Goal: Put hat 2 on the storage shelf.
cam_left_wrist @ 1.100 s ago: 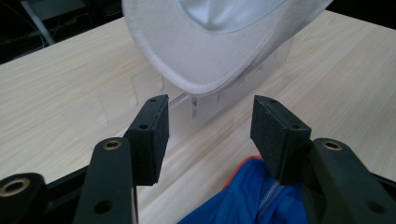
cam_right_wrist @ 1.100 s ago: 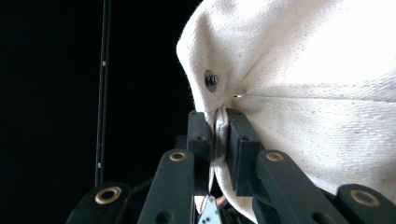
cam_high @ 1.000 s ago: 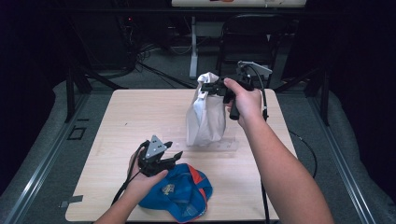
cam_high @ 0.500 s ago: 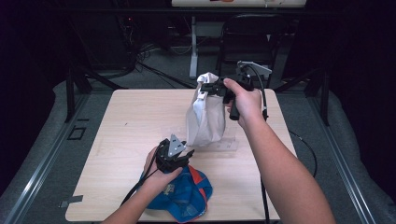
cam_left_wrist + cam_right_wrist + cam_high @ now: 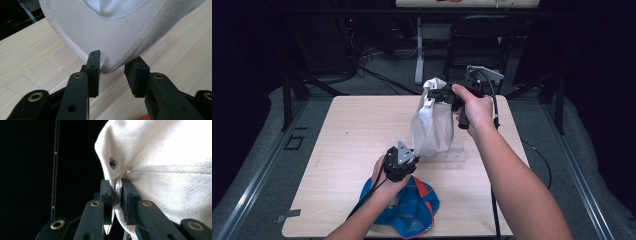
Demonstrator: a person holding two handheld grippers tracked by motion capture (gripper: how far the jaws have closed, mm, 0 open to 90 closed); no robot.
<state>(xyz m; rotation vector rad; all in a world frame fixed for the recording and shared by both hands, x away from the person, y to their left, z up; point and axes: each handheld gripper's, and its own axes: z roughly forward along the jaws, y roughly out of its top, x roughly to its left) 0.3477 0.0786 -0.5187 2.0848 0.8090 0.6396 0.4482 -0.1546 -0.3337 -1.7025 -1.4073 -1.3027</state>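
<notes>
A white cap (image 5: 432, 122) is held up above the table (image 5: 337, 145), near its 1 o'clock area. The right tongs (image 5: 434, 94) are clamped shut on a fold of the cap's crown fabric (image 5: 118, 185), just under a metal eyelet (image 5: 113, 163). The brim hangs down. The left tongs (image 5: 112, 72) are placed at the brim's lowest edge, at 6 o'clock of the cap; the jaws have just been closing, the brim edge is seen between them, a gap left on the right pad, so not yet pinched. A clear plastic stand (image 5: 452, 156) is lying flat under the cap. A blue and orange cap (image 5: 412, 210) is lying at the table's 6 o'clock edge, under the left hand (image 5: 384, 182).
</notes>
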